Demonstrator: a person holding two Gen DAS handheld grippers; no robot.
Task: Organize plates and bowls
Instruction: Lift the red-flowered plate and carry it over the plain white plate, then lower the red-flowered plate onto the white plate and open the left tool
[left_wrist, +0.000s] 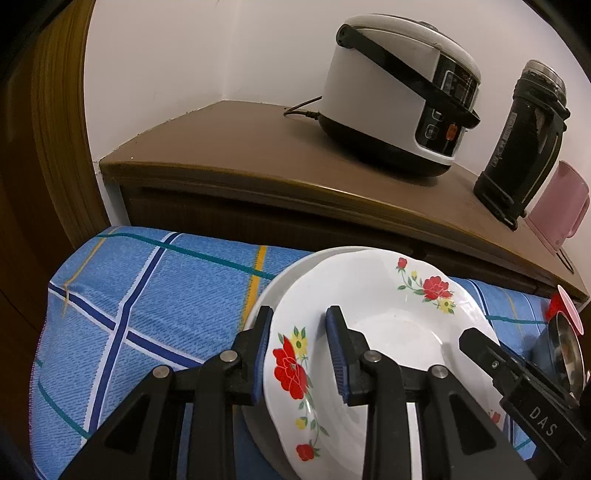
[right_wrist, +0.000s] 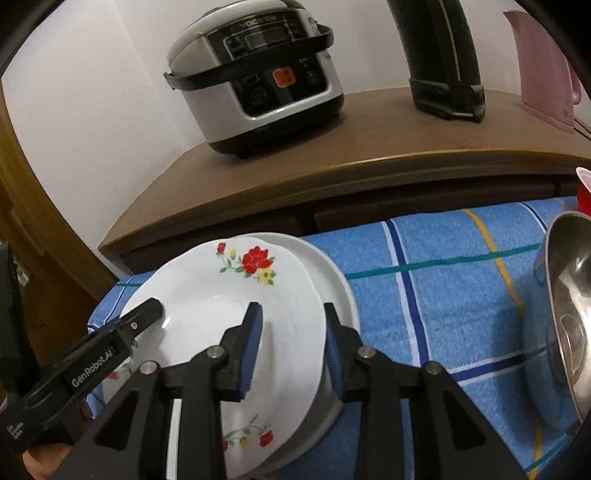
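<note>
A white deep plate with red flowers (left_wrist: 388, 314) (right_wrist: 207, 295) rests on a larger plain white plate (left_wrist: 291, 273) (right_wrist: 332, 280) on a blue checked cloth. My left gripper (left_wrist: 301, 354) straddles the flowered plate's left rim, one pad under the outer edge and one on the inner slope, shut on it. My right gripper (right_wrist: 291, 350) holds the opposite rim the same way. Each gripper shows as a black finger in the other view: the right fingertip (left_wrist: 480, 350) and the left fingertip (right_wrist: 147, 314). A steel bowl (right_wrist: 569, 314) (left_wrist: 561, 350) sits to the right.
Behind the cloth (right_wrist: 443, 277) stands a brown cabinet (left_wrist: 240, 147) with a rice cooker (right_wrist: 258, 74), a black flask (right_wrist: 443, 55) and a pink jug (right_wrist: 543, 66). A red cup (right_wrist: 583, 192) stands by the steel bowl. A wooden door frame is at the left.
</note>
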